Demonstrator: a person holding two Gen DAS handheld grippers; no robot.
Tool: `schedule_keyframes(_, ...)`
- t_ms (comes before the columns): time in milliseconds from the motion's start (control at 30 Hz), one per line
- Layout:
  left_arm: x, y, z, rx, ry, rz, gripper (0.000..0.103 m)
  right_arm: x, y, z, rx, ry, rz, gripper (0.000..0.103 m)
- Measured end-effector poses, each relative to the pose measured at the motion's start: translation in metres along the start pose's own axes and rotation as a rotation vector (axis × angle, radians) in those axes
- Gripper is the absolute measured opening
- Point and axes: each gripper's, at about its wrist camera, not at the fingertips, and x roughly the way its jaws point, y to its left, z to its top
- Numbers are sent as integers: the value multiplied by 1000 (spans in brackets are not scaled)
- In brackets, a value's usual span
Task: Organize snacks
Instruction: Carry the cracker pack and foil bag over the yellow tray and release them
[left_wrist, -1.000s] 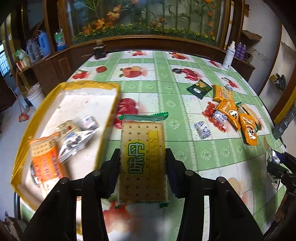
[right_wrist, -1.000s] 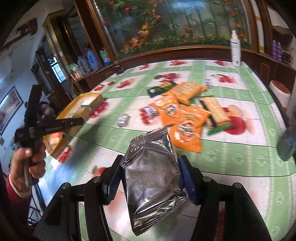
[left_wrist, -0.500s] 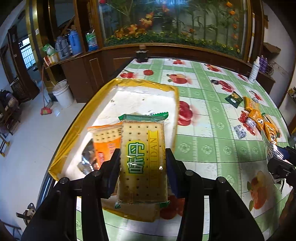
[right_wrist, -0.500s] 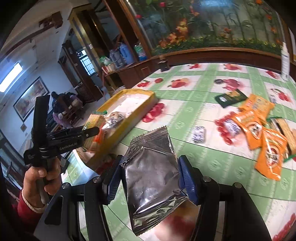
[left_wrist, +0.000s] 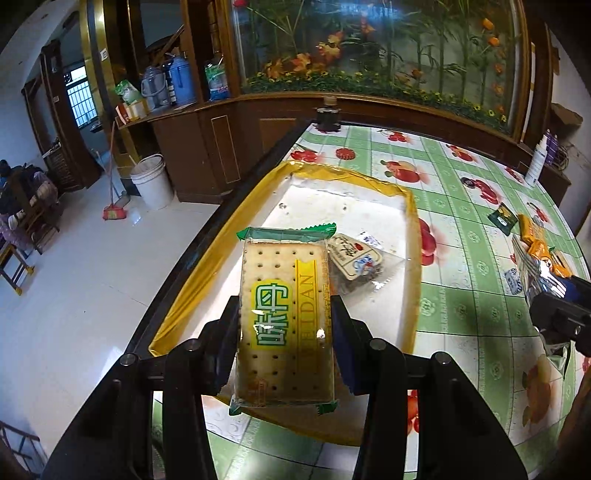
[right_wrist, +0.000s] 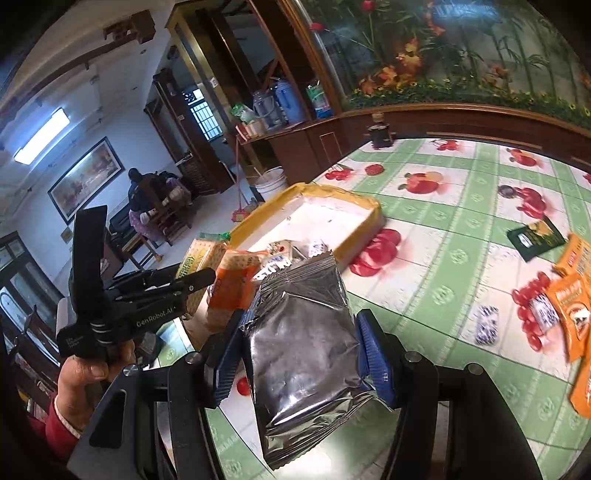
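Observation:
My left gripper (left_wrist: 284, 321) is shut on a green-ended cracker packet (left_wrist: 284, 317) and holds it above the near end of the yellow-rimmed tray (left_wrist: 369, 182). A few packets (left_wrist: 354, 254) lie in the tray. My right gripper (right_wrist: 299, 350) is shut on a silver foil packet (right_wrist: 306, 354), above the table just right of the tray (right_wrist: 364, 227). In the right wrist view the left gripper (right_wrist: 173, 284) holds its cracker packet (right_wrist: 199, 258) over the tray's near end, beside an orange packet (right_wrist: 232, 284).
Orange snack packets (right_wrist: 570, 306), a dark green sachet (right_wrist: 537, 238) and small blue-white wrapped sweets (right_wrist: 485, 325) lie on the green fruit-print tablecloth (right_wrist: 443, 258) to the right. A white spray bottle (left_wrist: 535, 166) stands far right. The table's left edge drops to the floor.
Both grippers have swung further left with their packets. The left now holds the crackers over the tray's near end; the right has come closer to the tray.

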Motion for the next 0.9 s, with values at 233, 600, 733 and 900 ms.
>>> schedule_keyframes(233, 8, 20, 2, -35, 10, 21, 44, 29, 17, 24, -26, 1, 32, 61)
schedule_keyframes(600, 22, 31, 18, -50, 15, 26, 45, 77, 13, 53, 27, 9, 72, 61)
schedule_keyframes(733, 21, 29, 25, -43, 0, 28, 45, 87, 11, 61, 37, 5, 82, 61)
schedule_keyframes(900, 18, 27, 31, -34, -16, 38, 45, 94, 10, 68, 45, 0, 89, 61)
